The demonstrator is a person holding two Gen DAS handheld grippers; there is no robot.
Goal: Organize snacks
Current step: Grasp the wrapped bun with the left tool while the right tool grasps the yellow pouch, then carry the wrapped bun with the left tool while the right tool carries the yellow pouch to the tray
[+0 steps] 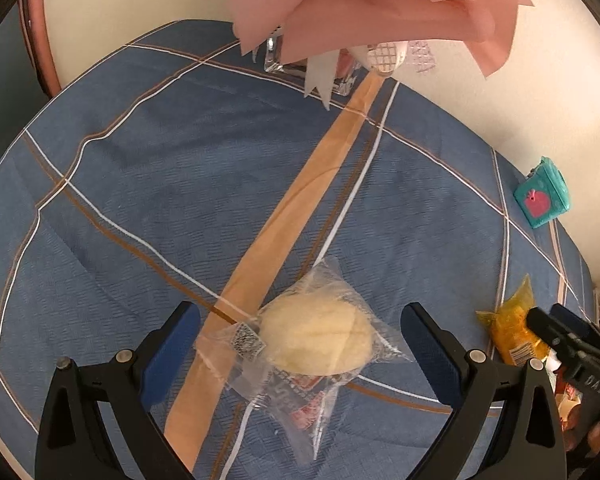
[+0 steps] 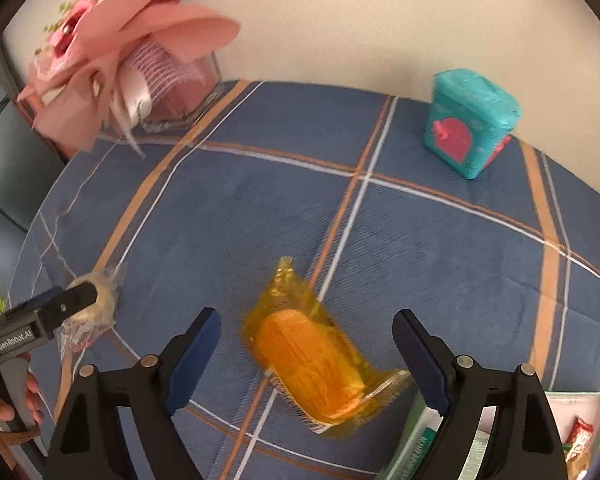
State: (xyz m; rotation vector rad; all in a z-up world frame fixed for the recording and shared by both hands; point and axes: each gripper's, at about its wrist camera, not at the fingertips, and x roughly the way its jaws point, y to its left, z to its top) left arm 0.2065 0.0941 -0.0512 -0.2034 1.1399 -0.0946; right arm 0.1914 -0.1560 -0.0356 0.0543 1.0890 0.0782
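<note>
Both grippers spread wide, nothing gripped yet. Left gripper (image 1: 300, 354) hangs right over clear-wrapped bun (image 1: 316, 338), bun lying on blue plaid tablecloth (image 1: 172, 184) between the fingers. Right gripper (image 2: 306, 354) same deal over orange cracker pack (image 2: 312, 364). Looks like approach-to-pick step, imo. Next: drop lower, close gently on crinkly wrap, carry to snack box (image 2: 580, 408) at near right. Farther back: teal tin (image 2: 470, 122), pink bouquet in glass vase (image 2: 180, 92), by wall.
</note>
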